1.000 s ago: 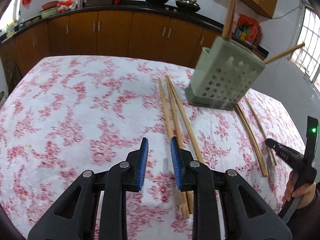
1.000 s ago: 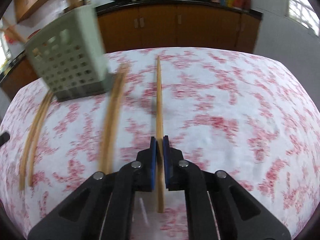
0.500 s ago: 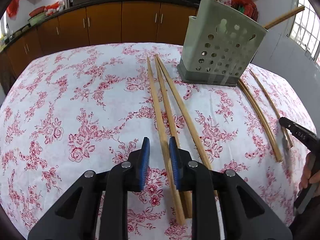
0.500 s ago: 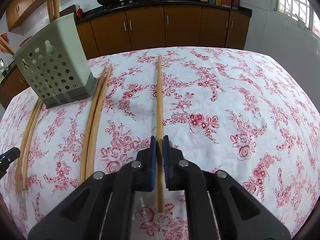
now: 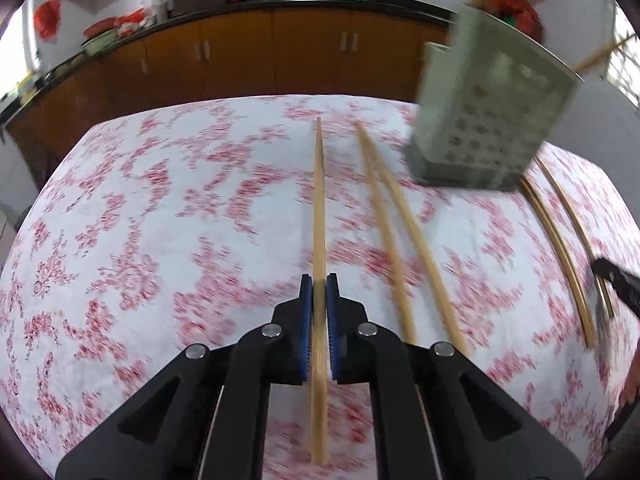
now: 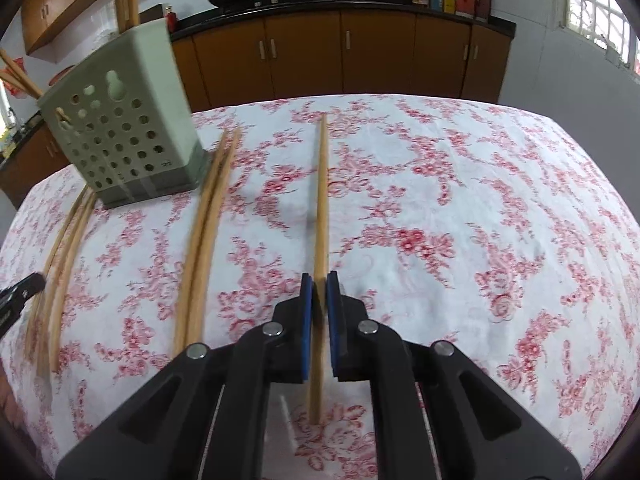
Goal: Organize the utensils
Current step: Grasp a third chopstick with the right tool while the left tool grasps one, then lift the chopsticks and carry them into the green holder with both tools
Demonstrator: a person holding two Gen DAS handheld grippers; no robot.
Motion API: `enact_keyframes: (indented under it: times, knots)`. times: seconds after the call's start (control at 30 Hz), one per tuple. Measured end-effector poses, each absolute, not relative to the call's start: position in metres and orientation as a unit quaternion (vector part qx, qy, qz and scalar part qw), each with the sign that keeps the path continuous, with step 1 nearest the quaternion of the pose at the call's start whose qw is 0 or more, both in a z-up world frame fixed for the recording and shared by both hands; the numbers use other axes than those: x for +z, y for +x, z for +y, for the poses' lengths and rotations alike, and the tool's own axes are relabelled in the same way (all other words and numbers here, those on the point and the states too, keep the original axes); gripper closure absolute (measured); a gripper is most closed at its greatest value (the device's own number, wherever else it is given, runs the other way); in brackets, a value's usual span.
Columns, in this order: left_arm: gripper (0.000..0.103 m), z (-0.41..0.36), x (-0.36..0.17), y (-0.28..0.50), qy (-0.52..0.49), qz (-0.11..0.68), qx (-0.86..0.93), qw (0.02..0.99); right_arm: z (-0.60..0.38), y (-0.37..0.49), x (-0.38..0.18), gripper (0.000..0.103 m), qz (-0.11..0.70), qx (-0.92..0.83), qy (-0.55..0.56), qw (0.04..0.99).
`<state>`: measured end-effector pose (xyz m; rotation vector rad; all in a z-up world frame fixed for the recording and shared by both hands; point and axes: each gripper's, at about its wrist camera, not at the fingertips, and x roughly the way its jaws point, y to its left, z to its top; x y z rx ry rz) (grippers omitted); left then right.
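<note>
My left gripper is shut on a wooden chopstick that points away over the table. Two more chopsticks lie just right of it. A pale green perforated utensil holder stands at the far right with chopsticks sticking out of its top. My right gripper is shut on another chopstick, held above the cloth. In the right wrist view the holder stands at the far left, with a pair of chopsticks beside it.
The table has a white cloth with red flowers. More chopsticks lie right of the holder, near the right gripper's tip. Brown kitchen cabinets and a counter with woks stand behind the table.
My left gripper has closed on the leftmost chopstick and lifted it apart from the other two. My right gripper still holds its chopstick; the view has shifted slightly.
</note>
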<state>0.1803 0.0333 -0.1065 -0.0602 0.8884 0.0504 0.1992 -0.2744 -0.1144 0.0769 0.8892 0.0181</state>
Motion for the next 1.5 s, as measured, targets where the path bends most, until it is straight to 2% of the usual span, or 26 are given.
enact_keyframes:
  times: [0.17, 1.13, 1.5]
  knots:
    - [0.095, 0.052, -0.106, 0.183, -0.038, 0.430, 0.011, 0.902, -0.272, 0.198, -0.114, 0.094, 0.428, 0.012, 0.032, 0.903]
    - [0.094, 0.055, -0.105, 0.179, -0.049, 0.425, 0.000, 0.904, -0.272, 0.197, -0.115, 0.094, 0.428, 0.012, 0.035, 0.903]
    - [0.095, 0.050, -0.106, 0.150, -0.033, 0.428, -0.005, 0.903, -0.274, 0.181, -0.114, 0.095, 0.429, 0.018, 0.041, 0.902]
